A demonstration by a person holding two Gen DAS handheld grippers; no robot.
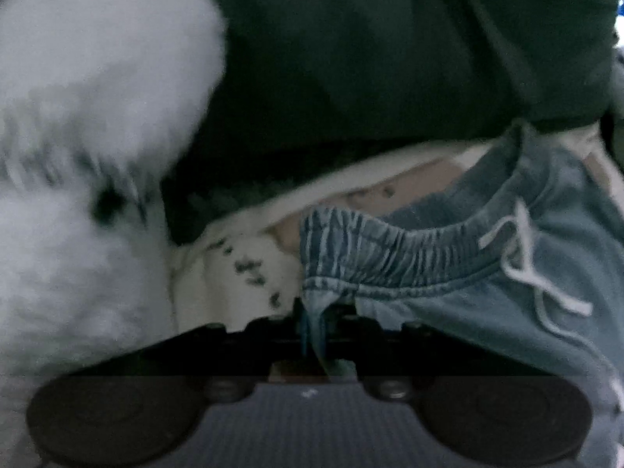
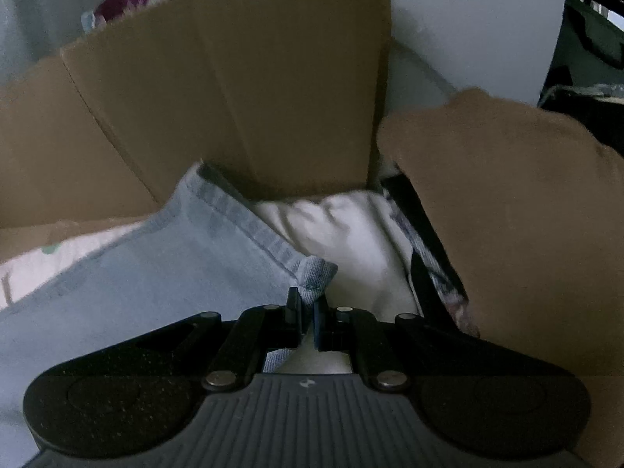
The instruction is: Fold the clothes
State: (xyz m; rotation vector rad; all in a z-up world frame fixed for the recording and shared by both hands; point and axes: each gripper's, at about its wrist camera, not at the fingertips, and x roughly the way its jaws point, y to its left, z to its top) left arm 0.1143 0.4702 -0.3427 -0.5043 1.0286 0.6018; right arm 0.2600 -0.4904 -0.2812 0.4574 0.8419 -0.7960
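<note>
Light blue denim shorts (image 1: pixel 468 273) with an elastic waistband and a white drawstring (image 1: pixel 522 257) lie in the left wrist view. My left gripper (image 1: pixel 314 323) is shut on the corner of the waistband. In the right wrist view the same denim shorts (image 2: pixel 156 273) stretch to the left. My right gripper (image 2: pixel 308 308) is shut on a hemmed corner of the shorts (image 2: pixel 316 273).
A fluffy white item (image 1: pixel 89 156) fills the left of the left wrist view, with dark green cloth (image 1: pixel 370 58) behind and white spotted fabric (image 1: pixel 241 269) below. A cardboard box (image 2: pixel 234 97) with open flaps (image 2: pixel 526 214) surrounds cream cloth (image 2: pixel 351 234).
</note>
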